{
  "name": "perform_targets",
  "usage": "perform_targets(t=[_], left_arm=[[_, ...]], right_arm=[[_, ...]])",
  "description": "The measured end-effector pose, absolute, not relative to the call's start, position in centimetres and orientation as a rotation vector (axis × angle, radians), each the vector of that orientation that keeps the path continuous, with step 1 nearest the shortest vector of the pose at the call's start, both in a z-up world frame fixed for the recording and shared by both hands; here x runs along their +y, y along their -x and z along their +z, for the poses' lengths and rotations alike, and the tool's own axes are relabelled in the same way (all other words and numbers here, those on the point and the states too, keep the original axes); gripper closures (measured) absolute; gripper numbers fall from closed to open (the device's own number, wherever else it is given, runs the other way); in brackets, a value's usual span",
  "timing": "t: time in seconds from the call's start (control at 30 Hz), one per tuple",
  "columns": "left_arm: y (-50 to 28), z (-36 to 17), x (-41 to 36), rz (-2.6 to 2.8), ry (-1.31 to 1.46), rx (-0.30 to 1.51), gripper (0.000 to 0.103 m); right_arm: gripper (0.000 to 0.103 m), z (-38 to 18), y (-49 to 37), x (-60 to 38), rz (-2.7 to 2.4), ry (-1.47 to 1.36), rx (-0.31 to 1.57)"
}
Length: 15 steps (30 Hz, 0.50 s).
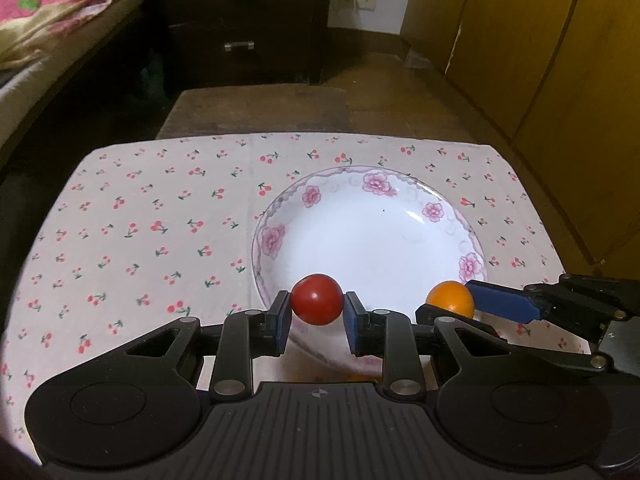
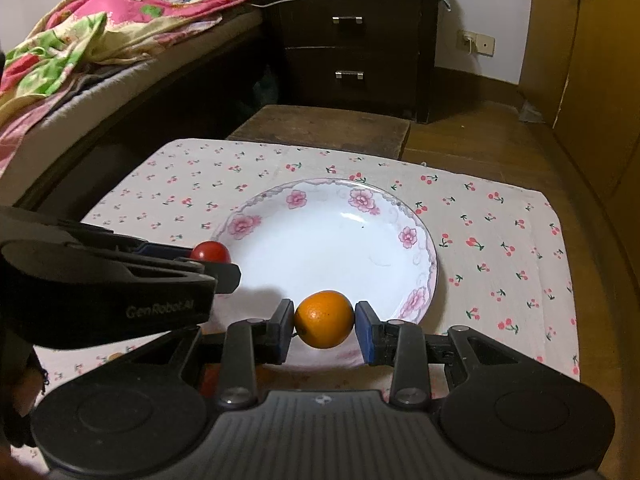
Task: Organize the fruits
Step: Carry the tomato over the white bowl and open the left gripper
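The left wrist camera sat just behind its own fingers point(image 1: 285, 322), looking forward and steeply down, close over the near rim of the plate point(image 1: 280, 204). The right wrist camera looked the same way from just to the right, equally close. Both views shared the plate, the cloth point(image 1: 132, 216), the dresser point(image 1: 240, 20) and bed point(image 1: 48, 8) beyond, and each caught the other gripper at its edge.

Low wooden table point(image 1: 260, 112), cherry-print cloth point(image 1: 140, 220) on it (floral plate point(image 1: 276, 240) atop)
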<state>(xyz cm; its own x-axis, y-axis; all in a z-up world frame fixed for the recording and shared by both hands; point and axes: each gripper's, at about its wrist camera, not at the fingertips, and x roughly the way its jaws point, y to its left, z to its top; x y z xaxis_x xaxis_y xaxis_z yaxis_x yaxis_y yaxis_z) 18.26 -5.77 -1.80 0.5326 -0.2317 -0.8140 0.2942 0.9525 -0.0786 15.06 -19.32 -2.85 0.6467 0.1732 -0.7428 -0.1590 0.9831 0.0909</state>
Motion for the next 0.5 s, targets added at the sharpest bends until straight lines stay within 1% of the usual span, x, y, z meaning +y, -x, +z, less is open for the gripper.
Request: perform_targets(t=[0.5], left_arm=[[-20.3,-3.9,-6.3,-0.307,-0.076,1.007,0.067]], right_arm=[[0.069,-5.2,-17.7,-20.2,0.154,-0.019,0.886]])
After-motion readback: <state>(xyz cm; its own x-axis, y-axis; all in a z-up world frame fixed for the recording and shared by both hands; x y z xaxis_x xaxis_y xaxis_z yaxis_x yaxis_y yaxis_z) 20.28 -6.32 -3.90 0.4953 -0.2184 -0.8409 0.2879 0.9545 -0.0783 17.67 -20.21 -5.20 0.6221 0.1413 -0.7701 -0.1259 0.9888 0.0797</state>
